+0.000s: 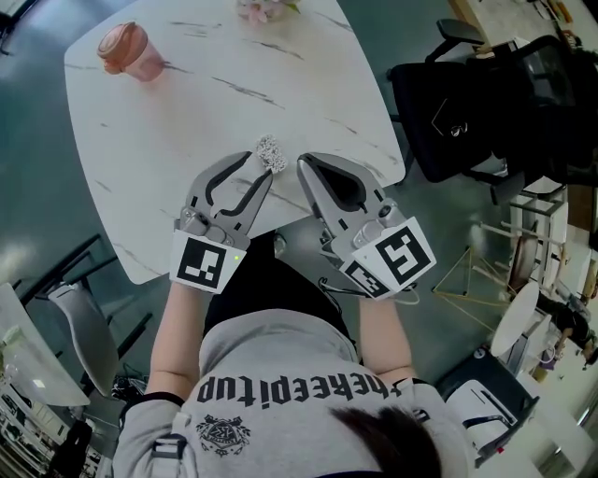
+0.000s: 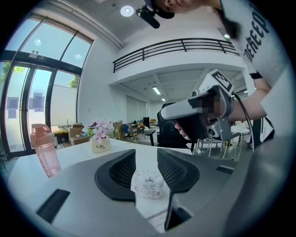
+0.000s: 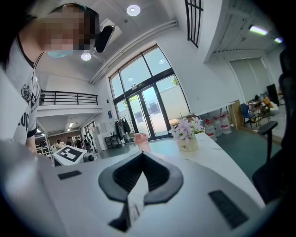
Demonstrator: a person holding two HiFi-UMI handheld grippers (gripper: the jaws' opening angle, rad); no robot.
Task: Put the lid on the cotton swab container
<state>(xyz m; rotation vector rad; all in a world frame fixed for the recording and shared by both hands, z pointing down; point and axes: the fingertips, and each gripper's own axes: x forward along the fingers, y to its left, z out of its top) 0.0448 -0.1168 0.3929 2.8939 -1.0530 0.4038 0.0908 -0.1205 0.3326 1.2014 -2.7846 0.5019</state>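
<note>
The container (image 1: 271,152) stands upright on the table (image 1: 187,103), near its front edge. In the left gripper view it (image 2: 149,183) is a small clear tub with printed walls and white swab heads packed at the top. I cannot tell whether a clear lid already sits on it, and no loose lid shows in any view.

It is probably very light, with thin and fairly stiff plastic walls that could flex or crack under a hard squeeze. On this smooth top it would likely skid or tip at a nudge. The safest hold seems to be across the side walls, low down, with gentle pressure. A lid would best be taken by its rim.

The left gripper (image 1: 263,166) has its jaws spread, with the container between the tips (image 2: 146,152), and the pads do not seem to press on it. The right gripper (image 1: 304,161) lies just beside, with its jaws pressed together at the tips (image 3: 142,153) and nothing between them.

The table is white with grey marble veins, glossy and hard. A pink bottle (image 1: 131,51) and a small pot of flowers (image 1: 266,9) stand well apart at the far side. Beyond is a grey-green floor (image 1: 37,168), a black chair (image 1: 467,103), tall windows and a railed gallery.
</note>
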